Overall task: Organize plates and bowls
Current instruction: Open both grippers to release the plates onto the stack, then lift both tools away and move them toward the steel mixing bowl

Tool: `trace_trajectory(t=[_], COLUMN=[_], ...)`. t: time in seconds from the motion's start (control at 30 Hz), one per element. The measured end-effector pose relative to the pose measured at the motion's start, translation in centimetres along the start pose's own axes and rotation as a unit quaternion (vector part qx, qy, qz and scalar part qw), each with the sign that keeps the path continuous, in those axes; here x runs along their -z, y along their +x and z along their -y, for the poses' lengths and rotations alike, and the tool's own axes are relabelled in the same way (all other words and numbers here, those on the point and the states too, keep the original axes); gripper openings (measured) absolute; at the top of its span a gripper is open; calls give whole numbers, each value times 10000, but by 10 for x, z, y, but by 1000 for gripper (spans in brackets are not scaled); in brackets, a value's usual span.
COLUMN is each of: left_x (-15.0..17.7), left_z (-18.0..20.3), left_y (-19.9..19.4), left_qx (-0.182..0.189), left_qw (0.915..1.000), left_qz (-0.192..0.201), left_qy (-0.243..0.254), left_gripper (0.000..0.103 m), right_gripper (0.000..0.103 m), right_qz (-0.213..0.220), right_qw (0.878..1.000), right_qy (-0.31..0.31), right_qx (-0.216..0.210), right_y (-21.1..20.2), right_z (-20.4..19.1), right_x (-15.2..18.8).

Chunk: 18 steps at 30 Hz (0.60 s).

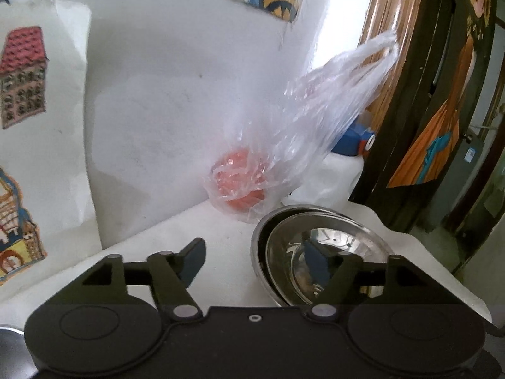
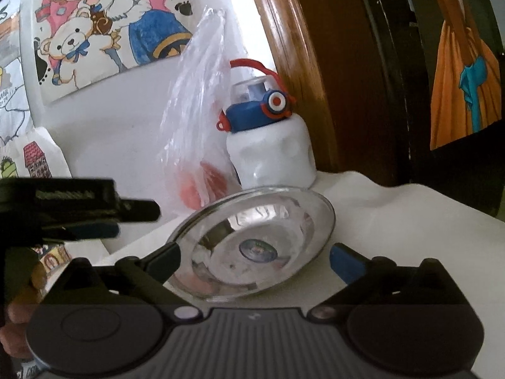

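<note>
A shiny steel plate (image 1: 328,246) lies nested in a wider steel bowl (image 1: 260,246) on the white tabletop, right of centre in the left wrist view. My left gripper (image 1: 255,262) is open; its right finger reaches over the plate's rim, its left finger hangs over bare table. In the right wrist view the same plate (image 2: 252,240) sits tilted between the spread fingers of my open right gripper (image 2: 255,260), which grips nothing. The left gripper (image 2: 126,218) shows there from the side at the left edge.
A clear plastic bag (image 1: 284,145) with red fruit leans on the wall behind the dishes. A white bottle with a blue lid (image 2: 271,148) stands beside it. A wooden frame (image 2: 303,63) rises at right. The table edge (image 1: 442,271) is close on the right. A hand (image 2: 19,315) shows at lower left.
</note>
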<state>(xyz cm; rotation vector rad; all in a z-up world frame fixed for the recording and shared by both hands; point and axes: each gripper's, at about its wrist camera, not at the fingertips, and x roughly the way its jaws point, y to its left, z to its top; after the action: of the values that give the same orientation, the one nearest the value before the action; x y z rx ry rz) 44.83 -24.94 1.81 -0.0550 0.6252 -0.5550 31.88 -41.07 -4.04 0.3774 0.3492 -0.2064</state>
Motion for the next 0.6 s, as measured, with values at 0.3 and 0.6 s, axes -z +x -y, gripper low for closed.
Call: trace_trajectory(t=[0.3,0.6], left_x=[3,9], left_z=[0,-2], left_y=[-49,-130], left_qx=[75,44], left_qw=[9994,9971], left_qz=[296,730], left_qy=[-163,-220], left_gripper=[90,99], right_gripper=[103,103], right_qz=[322,893], right_qw=[9995,9956], right_qy=[72,-269], right_qx=[11,-9], right_y=[-51,-129], right_z=[-4,-36], right_x=[1,-14])
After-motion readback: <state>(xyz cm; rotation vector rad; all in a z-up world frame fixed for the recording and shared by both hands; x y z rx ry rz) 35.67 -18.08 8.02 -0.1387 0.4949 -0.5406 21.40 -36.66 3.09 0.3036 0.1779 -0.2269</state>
